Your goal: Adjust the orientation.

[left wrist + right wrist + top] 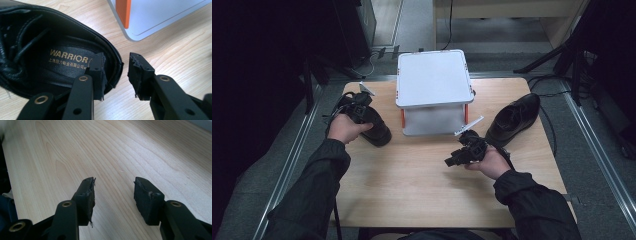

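Black leather lace-up shoe on the left part of the wooden table, lying just beside the white two-tier rack with orange posts. "WARRIOR" in gold print on the insole, legible in the left gripper view. Left gripper straddling the heel rim of that shoe: one jaw inside the opening against the heel lining, the other outside over bare wood, a gap left between outer pad and leather. Jaws partly apart, not clamped on the rim. In the high view, left gripper down over the shoe, held by the left hand, dark sleeve behind.

Second black shoe on the right part of the table, toe toward the near edge, heel toward the far corner, well apart from the first, with the rack between them.

Right gripper near the table's middle, just beside the second shoe's toe, held by the right hand. In the right gripper view, right gripper with jaws spread wide, nothing between them, plain wood grain beneath. Worn, ragged pad edges on both.
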Motion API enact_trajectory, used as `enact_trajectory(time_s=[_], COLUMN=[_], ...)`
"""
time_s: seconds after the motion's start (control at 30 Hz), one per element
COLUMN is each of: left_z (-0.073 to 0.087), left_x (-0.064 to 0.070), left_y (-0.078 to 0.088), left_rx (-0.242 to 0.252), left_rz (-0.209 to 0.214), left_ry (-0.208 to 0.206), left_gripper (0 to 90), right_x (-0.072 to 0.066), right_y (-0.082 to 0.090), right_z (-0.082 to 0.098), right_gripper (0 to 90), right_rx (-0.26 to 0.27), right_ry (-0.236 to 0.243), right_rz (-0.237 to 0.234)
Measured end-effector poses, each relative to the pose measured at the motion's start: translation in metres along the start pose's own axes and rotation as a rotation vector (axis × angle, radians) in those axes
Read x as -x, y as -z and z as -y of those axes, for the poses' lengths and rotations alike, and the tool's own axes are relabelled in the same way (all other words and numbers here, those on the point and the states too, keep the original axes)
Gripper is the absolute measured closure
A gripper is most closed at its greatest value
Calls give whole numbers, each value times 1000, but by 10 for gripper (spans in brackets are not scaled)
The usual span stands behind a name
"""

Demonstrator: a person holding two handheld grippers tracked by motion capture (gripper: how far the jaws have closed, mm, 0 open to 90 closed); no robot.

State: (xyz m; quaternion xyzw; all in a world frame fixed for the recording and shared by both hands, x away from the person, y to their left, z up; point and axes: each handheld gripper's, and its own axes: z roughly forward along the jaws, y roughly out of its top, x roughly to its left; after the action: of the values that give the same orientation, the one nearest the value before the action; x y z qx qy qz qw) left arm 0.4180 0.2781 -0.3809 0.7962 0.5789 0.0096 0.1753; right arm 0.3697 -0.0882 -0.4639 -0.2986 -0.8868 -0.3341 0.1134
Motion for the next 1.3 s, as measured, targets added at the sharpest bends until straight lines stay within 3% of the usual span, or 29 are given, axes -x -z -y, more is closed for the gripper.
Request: enact_trajectory(time_s=[0.23, 0.5, 0.6, 0.73, 0.9, 1.1, 1.3], left_z=[-3, -3, 4, 18, 30, 55, 68], left_x=[3, 3, -1, -11, -15, -24, -34], left_y=[-7, -2, 4, 18, 24, 26, 33], left_rx=[-20, -63, -95, -90, -98, -89, -84], left_rz=[-13, -19, -11, 14, 12, 17, 20], left_ry=[-24, -46, -77, -56, -76, -51, -36], left_gripper=[763, 784, 784, 783, 778, 777, 777], right_x=[0, 0, 1, 1, -1, -5, -6], right_y=[1, 3, 3, 1, -2, 0, -2], right_z=[1, 4, 5, 7, 7, 6, 6], right_gripper=[520, 526, 525, 521, 520, 522, 522], right_rx=[-3, -4, -4, -26, -37, -18, -18], right_ry=[-3, -3, -3, -24, -20, -17, -13], right_rz=[7, 22, 30, 18, 21, 12, 6])
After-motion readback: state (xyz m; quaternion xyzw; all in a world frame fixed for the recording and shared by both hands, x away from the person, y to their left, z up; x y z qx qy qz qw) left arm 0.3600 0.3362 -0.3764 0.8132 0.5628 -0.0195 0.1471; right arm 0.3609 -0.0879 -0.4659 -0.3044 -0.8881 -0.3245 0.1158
